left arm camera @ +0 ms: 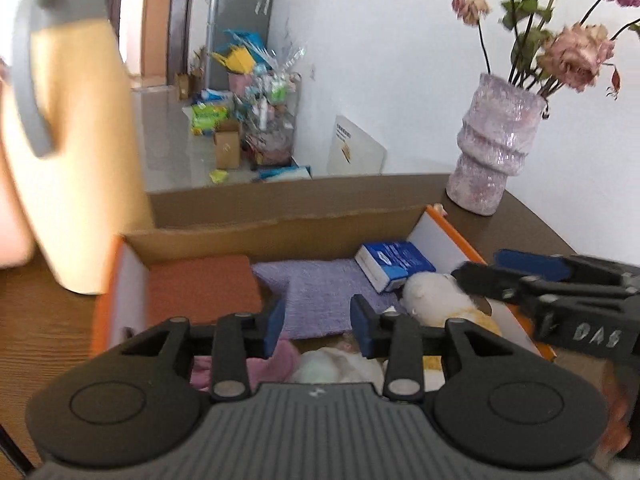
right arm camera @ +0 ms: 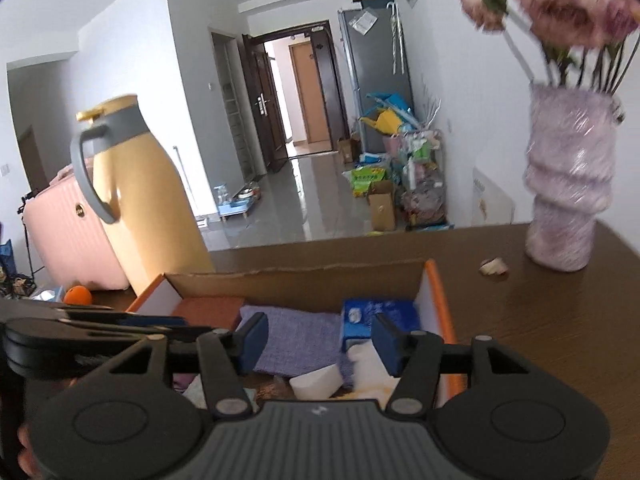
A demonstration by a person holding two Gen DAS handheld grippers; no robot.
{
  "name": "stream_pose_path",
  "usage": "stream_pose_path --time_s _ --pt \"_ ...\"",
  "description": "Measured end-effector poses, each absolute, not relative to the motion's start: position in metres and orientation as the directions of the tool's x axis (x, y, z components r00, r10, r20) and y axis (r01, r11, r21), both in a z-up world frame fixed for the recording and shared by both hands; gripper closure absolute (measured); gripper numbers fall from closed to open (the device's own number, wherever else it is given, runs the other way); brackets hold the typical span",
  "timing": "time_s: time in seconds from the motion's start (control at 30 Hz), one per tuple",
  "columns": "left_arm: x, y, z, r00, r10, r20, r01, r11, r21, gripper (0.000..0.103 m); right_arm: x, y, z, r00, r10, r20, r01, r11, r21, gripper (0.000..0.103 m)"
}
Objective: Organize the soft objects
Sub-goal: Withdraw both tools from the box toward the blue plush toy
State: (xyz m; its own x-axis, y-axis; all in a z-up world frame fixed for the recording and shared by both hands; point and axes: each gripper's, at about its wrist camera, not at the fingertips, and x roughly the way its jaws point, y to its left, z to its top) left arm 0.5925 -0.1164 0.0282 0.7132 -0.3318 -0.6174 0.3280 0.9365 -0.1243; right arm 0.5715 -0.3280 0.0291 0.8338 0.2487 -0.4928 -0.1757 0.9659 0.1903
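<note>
Between the blue pads of the left gripper (left arm camera: pixel 318 326), whose fingers stand wide apart and hold nothing, lies a purple cloth (left arm camera: pixel 320 296) on the floor of an open cardboard box (left arm camera: pixel 208 236), with a rust-red pad (left arm camera: pixel 202 290) to its left, a pink cloth (left arm camera: pixel 280 358) just below and a white plush toy (left arm camera: pixel 434 296) to its right beside a blue tissue pack (left arm camera: pixel 394 262). The right gripper (right arm camera: pixel 318 344) hovers over the same box with its fingers equally wide and empty, above a white sponge (right arm camera: pixel 316 384). Outside the box on the brown counter (right arm camera: pixel 540 320) stand a yellow jug (right arm camera: pixel 140 200) at the left and a pink vase (right arm camera: pixel 568 184) of dried flowers at the right.
</note>
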Motion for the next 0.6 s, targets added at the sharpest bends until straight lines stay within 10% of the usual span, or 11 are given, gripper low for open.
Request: stream_pose_path --time_s 0.1,0.3,0.6 --pt "0.563 -0.096 0.051 0.766 -0.282 -0.578 0.292 0.953 -0.077 0.032 0.546 -0.338 0.049 0.847 0.208 -0.49 -0.174 0.978 0.115 0.04" --pt "0.483 -0.047 0.084 0.891 -0.116 -0.438 0.162 0.984 0.07 0.006 0.484 -0.37 0.083 0.87 0.124 -0.478 -0.115 0.992 0.049 0.031" --pt "0.385 -0.023 0.106 0.938 -0.069 -0.339 0.095 0.994 0.06 0.004 0.402 -0.352 0.117 0.898 0.148 -0.414 -0.143 0.989 0.043 0.027"
